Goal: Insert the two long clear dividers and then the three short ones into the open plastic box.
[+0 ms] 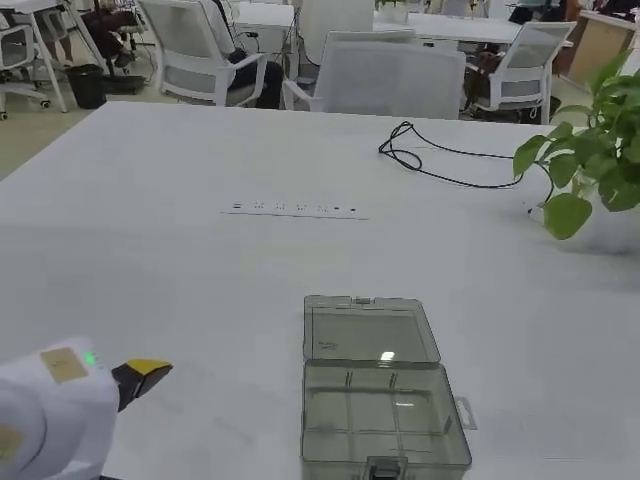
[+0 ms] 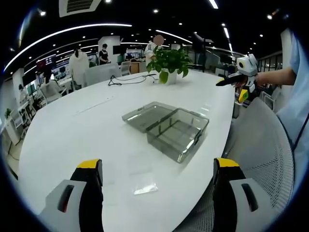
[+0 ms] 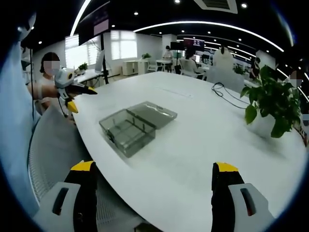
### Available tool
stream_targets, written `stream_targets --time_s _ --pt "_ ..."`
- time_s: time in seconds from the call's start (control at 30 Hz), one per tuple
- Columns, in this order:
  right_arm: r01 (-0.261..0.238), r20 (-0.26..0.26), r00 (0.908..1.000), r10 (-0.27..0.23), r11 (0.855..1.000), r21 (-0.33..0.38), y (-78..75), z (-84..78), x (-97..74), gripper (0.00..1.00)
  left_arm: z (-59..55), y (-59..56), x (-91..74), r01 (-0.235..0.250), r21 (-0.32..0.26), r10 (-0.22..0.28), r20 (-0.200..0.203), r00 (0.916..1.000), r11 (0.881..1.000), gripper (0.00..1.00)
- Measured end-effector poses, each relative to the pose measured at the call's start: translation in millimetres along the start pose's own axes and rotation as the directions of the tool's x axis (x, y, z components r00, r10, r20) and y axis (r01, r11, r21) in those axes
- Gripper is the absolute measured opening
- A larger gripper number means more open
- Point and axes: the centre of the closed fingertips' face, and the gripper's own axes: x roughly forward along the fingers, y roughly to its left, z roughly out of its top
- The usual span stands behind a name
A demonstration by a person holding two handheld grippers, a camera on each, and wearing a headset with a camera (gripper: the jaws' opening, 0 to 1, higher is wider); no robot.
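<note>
- Left gripper [image 2: 157, 164] — jaws spread wide, empty, at the tabletop [image 2: 72, 130] edge.
- Right gripper [image 3: 153, 166] — jaws likewise apart, empty.
- Plastic box [image 1: 385, 415] sits open, lid [image 1: 370, 330] laid flat.

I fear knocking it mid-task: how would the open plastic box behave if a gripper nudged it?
The plastic box looks thin-walled and see-through, so it is probably light. On the smooth white table it would likely slide rather than tip. Its lid lies flat open, which should steady it.
</note>
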Motion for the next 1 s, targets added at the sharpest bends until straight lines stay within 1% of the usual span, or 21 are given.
stream_targets --time_s 0.13,0.17,0.23,0.43,0.47,0.53,0.57,0.67,0.73,0.9,1.0 --pt "-0.002 -0.004 1.0 0.002 1.0 0.002 -1.6 0.3 -0.1 1.0 2.1 1.5 -0.1 -0.004 0.003 0.004 0.008 1.0 1.0 0.97" --pt "0.0 0.001 1.0 0.0 1.0 0.01 -2.6 2.0 -0.1 1.0 1.3 3.0 -0.1 -0.006 0.011 0.006 0.001 1.0 1.0 0.97" --pt "0.001 0.017 0.9999 -0.002 1.0 0.019 -3.2 5.8 0.0 1.0 3.0 5.0 0.1 -0.01 0.011 0.01 0.005 0.9999 1.0 0.97" --pt "-0.002 0.017 0.9999 0.002 1.0 0.016 -2.8 7.2 1.5 1.0 8.0 6.8 1.3 -0.012 0.013 0.012 0.012 0.9999 1.0 0.97" --pt "0.0 0.021 0.9998 0.0 1.0 0.014 -3.0 7.6 2.0 1.0 8.2 7.1 1.6 -0.011 0.015 0.011 0.011 0.9999 1.0 0.97" --pt "0.0 0.03 0.9996 -0.001 1.0 0.022 -2.9 8.2 3.0 1.0 7.4 7.1 2.5 -0.004 0.025 0.004 -0.002 1.0 1.0 0.97" --pt "-0.002 0.031 0.9995 0.001 1.0 0.026 -2.3 7.9 3.5 1.0 8.2 7.7 2.4 -0.005 0.031 0.005 0.0 1.0 0.999 0.97" --pt "-0.006 0.034 0.9994 0.005 1.0 0.027 -0.6 7.5 5.9 1.0 11.2 11.1 1.6 -0.012 0.029 0.012 0.008 0.9999 1.0 0.97" --pt "-0.008 0.035 0.9994 0.007 1.0 0.028 0.2 7.4 6.8 1.0 11.7 13.1 1.1 -0.015 0.028 0.015 0.006 0.9999 0.999 0.97" --pt "-0.005 0.042 0.9991 0.004 0.999 0.033 -1.3 7.4 6.2 1.0 12.2 14.1 0.6 -0.016 0.033 0.016 0.002 0.9999 0.999 0.98" --pt "-0.004 0.042 0.9991 0.002 0.999 0.034 -2.3 6.9 5.1 1.0 12.1 14.1 0.9 -0.016 0.026 0.016 0.003 0.9999 1.0 0.98"
